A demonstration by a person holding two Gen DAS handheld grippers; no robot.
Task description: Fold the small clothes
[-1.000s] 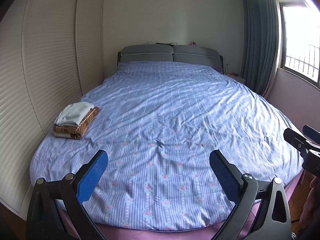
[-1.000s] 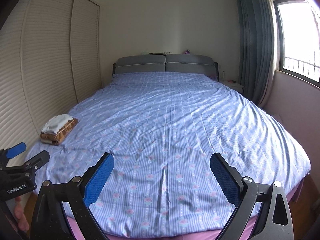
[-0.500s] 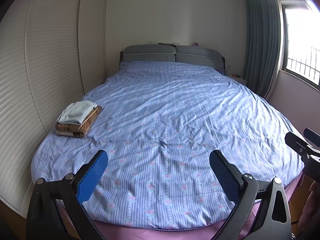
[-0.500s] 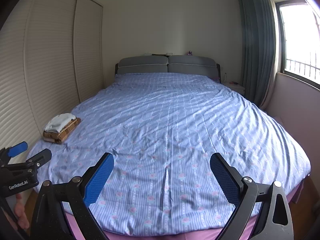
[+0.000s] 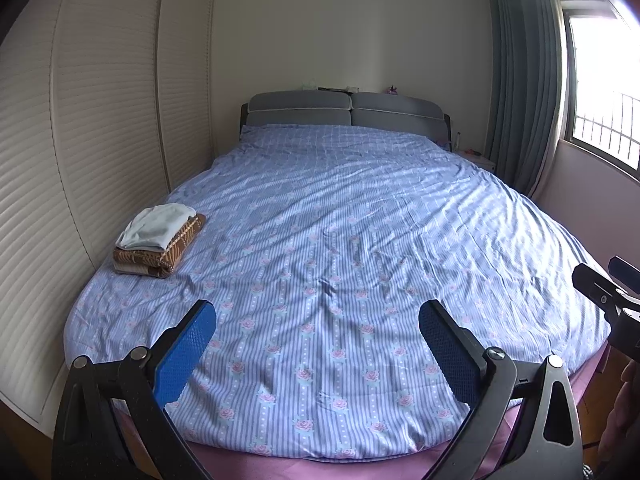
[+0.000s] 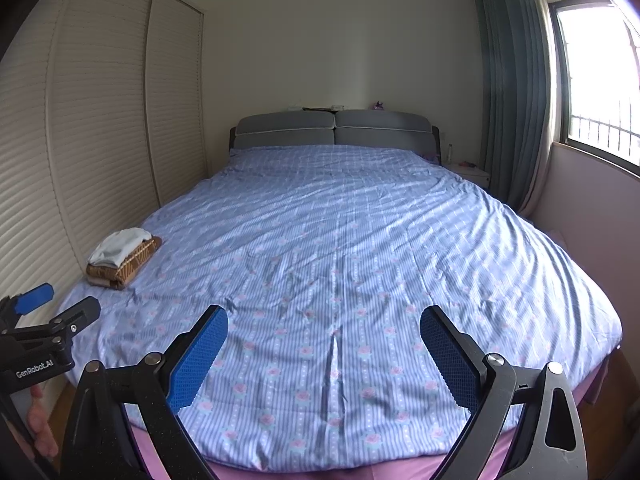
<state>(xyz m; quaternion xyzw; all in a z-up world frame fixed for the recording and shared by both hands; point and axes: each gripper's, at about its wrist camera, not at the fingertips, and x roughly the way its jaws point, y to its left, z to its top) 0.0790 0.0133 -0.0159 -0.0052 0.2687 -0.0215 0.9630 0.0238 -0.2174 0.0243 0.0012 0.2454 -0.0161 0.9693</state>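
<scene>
A small stack of folded clothes (image 5: 158,238), a pale grey-white piece on top of brown patterned ones, lies at the left edge of the bed; it also shows in the right wrist view (image 6: 122,254). My left gripper (image 5: 318,320) is open and empty, held over the foot of the bed, well short of the stack. My right gripper (image 6: 324,322) is open and empty too, over the foot of the bed further right. Each gripper shows at the edge of the other's view: the right one (image 5: 608,286) and the left one (image 6: 52,312).
The bed (image 5: 360,220) has a blue striped floral cover and a grey headboard (image 5: 344,110). White louvred wardrobe doors (image 5: 80,120) run close along its left side. Grey curtains (image 5: 524,80), a window and a small nightstand (image 5: 478,158) are at the right.
Both grippers have drawn back from the bed and risen a little, so more of the bed's foot edge shows. Both stay open and empty.
</scene>
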